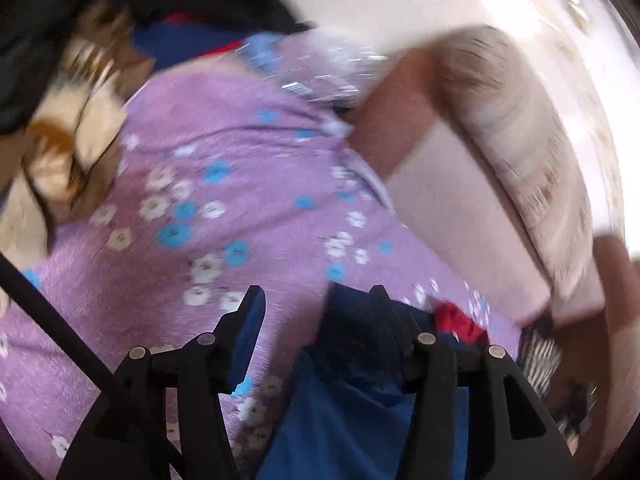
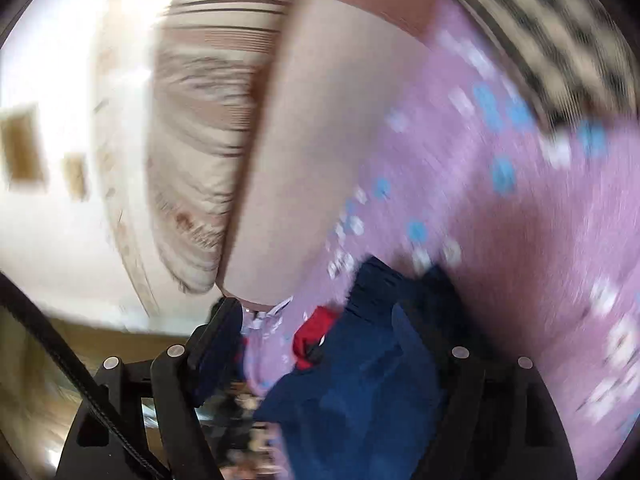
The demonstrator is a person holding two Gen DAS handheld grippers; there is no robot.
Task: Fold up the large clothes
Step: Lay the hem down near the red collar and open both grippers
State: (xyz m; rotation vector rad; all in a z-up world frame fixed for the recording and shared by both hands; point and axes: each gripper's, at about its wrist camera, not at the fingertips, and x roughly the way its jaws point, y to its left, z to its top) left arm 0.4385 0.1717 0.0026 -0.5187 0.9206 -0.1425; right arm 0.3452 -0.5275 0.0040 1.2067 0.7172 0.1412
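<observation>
Left wrist view: the left gripper (image 1: 316,300) sits half-open over the lilac floral bedspread (image 1: 192,168), with the blue garment (image 1: 340,408) draped loose against its right finger, not pinched. Right wrist view, pretty blurry: the right gripper (image 2: 332,296) is wide open, same garment (image 2: 360,380) slumped between its fingers. I'd spread it flat and find an edge before re-gripping.

Lilac flowered bedspread (image 1: 224,128) carries blue garment (image 1: 344,412) and heaped clothes (image 1: 80,140).
</observation>
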